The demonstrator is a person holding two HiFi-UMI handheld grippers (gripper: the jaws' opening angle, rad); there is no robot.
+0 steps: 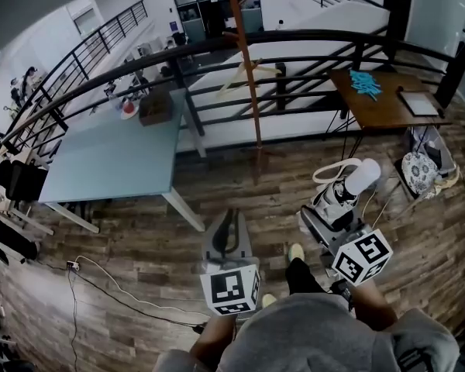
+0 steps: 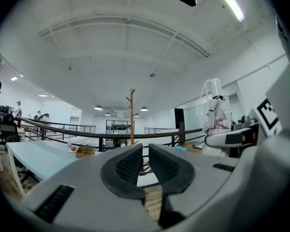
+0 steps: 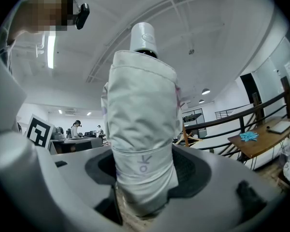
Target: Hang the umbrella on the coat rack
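Right gripper (image 3: 142, 170): jaws are clamping the lower part of the folded white umbrella (image 3: 142, 120), pads pressing both sides of the sleeve. The umbrella is standing roughly upright in the jaws, with its white cap end on top.

In the head view the right gripper (image 1: 337, 204) is holding the umbrella (image 1: 360, 178) over the wood floor (image 1: 139, 254). It is well apart from the coat rack (image 1: 252, 76), on the person's side of it and off to its right. Nothing is touching the rack.

Left gripper (image 2: 145, 149): jaws are nearly together with only a thin slit between the pads, and nothing is sitting in it. Its view is looking straight at the coat rack (image 2: 132, 115) in the distance. In the head view the left gripper (image 1: 228, 222) is hovering over the floor, also well short of the rack and almost in line with its pole.

The coat rack is standing just in front of the black railing (image 1: 294, 41). A pale blue surface (image 1: 116, 157) is sitting left of the rack and a wooden surface (image 1: 380, 107) right of it.
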